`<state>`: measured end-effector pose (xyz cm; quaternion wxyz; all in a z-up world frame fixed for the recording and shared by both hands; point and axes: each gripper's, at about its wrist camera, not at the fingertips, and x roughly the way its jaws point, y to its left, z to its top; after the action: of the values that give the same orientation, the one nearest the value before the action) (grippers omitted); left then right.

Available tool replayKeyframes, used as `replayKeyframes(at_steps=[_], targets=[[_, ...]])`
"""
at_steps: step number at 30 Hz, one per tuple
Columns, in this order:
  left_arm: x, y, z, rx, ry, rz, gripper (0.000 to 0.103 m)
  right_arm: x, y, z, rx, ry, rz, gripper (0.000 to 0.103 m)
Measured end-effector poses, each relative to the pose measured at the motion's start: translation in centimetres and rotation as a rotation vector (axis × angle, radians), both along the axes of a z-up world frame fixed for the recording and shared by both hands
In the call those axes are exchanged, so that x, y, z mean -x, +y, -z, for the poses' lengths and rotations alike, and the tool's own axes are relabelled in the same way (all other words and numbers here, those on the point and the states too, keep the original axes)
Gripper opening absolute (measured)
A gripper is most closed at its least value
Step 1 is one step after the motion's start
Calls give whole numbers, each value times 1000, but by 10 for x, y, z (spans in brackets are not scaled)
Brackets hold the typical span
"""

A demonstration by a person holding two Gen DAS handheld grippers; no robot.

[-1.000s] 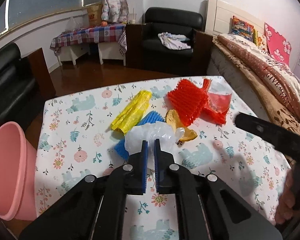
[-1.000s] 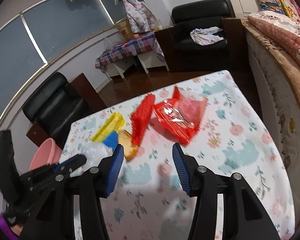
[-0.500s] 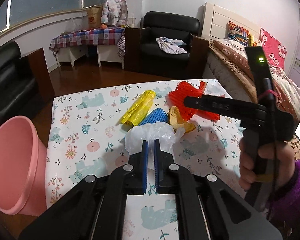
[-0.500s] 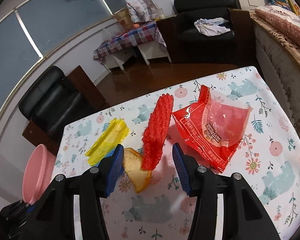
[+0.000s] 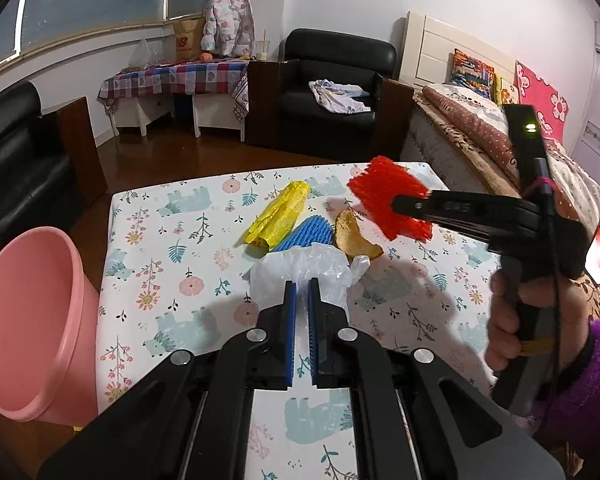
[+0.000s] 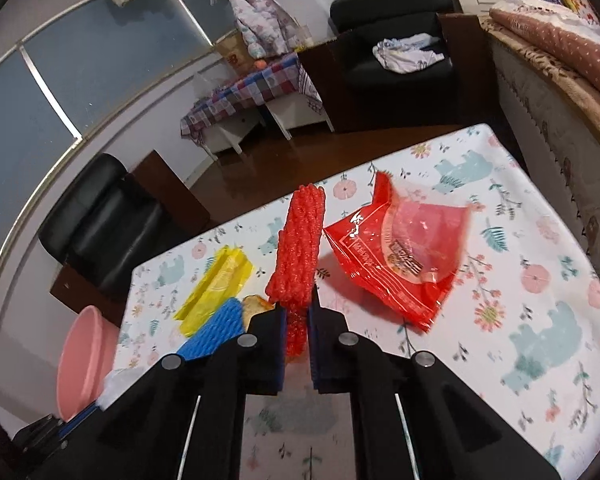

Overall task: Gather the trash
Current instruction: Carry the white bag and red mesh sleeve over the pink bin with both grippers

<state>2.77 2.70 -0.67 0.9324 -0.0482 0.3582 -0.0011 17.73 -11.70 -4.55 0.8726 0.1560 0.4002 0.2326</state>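
My left gripper [image 5: 302,286] is shut on a crumpled clear plastic bag [image 5: 300,266] just above the floral tablecloth [image 5: 172,240]. My right gripper [image 6: 298,308] has its jaws closing tight on a red foam net [image 6: 300,240]. The net is pinched between the pads and stands up on edge. The left wrist view shows that net [image 5: 384,192] to the right, at the tip of the right gripper [image 5: 396,202]. A yellow bag [image 5: 280,214], a blue foam net [image 5: 304,234] and a brown peel [image 5: 352,234] lie between the two grippers. A red snack wrapper [image 6: 400,256] lies right of the net.
A pink bin [image 5: 24,320] stands on the floor off the table's left edge. A bed [image 5: 480,132] runs along the right side, and black armchairs [image 5: 332,92] stand beyond the far edge. A hand in a purple sleeve [image 5: 540,320] holds the right gripper.
My right gripper, open before, has moved in and shut on the red foam net, tipping it upright. My left gripper has drawn back with the clear bag still held.
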Motion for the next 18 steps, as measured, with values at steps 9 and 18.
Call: replayKeyframes(at_steps=[9,18], targets=[[16,2,-12,14,-22,-7,5,51,-11,-34,-6,-63,-33,9],[43,18,-28,16,-66,-34,5,89,11,-56,-2,-107,-101,9]])
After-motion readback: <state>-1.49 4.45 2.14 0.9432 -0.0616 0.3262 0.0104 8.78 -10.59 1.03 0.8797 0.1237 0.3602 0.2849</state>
